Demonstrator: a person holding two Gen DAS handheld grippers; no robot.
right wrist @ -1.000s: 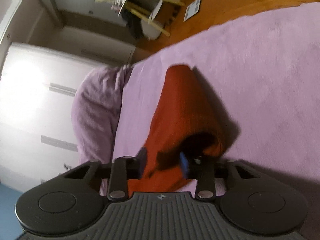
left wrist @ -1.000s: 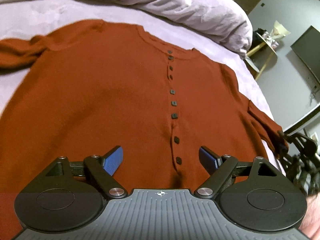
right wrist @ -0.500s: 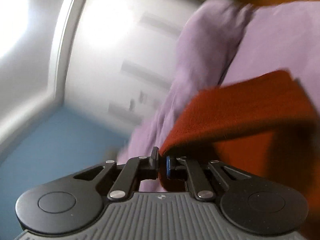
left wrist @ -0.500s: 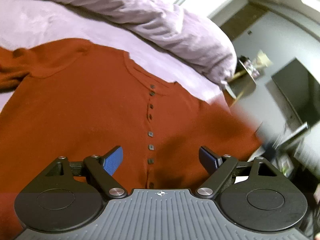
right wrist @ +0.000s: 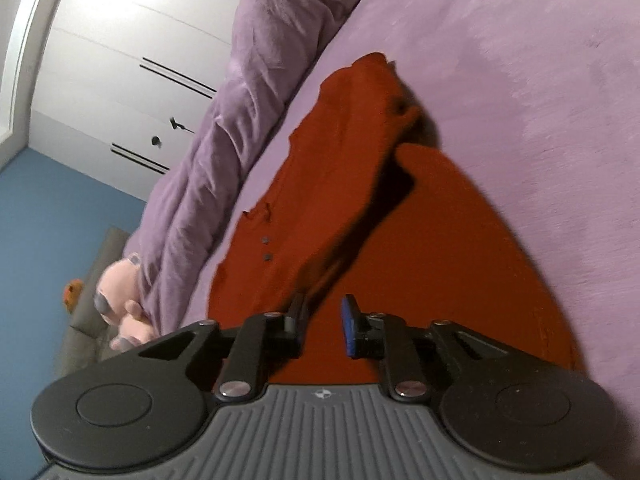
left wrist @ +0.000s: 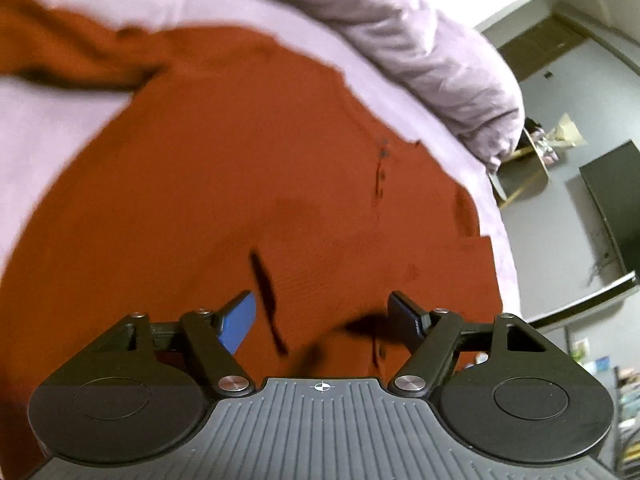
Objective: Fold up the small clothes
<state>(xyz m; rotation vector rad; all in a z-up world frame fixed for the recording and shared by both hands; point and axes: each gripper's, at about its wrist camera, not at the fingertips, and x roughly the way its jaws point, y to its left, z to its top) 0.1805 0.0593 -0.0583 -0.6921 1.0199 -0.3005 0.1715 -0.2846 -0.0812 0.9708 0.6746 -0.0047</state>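
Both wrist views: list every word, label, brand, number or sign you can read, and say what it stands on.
No readable words or numbers in either view.
Left gripper: a small round cross-hair mark on its grey body, no lettering.
Right gripper: the same small mark, no lettering.
Rust-red cardigan: buttons only, no label in sight.
Colourful items at the right edge of the left view: too small and blurred to read.

Bunched duvet (left wrist: 420, 52) walls off the sheet (right wrist: 520, 60) beyond the cardigan (left wrist: 240, 200).

A home bedroom is indicated: a lilac-sheeted bed (right wrist: 520, 60), a bunched duvet (left wrist: 420, 40), white wardrobe doors (right wrist: 120, 40), a plush toy (right wrist: 120, 300).
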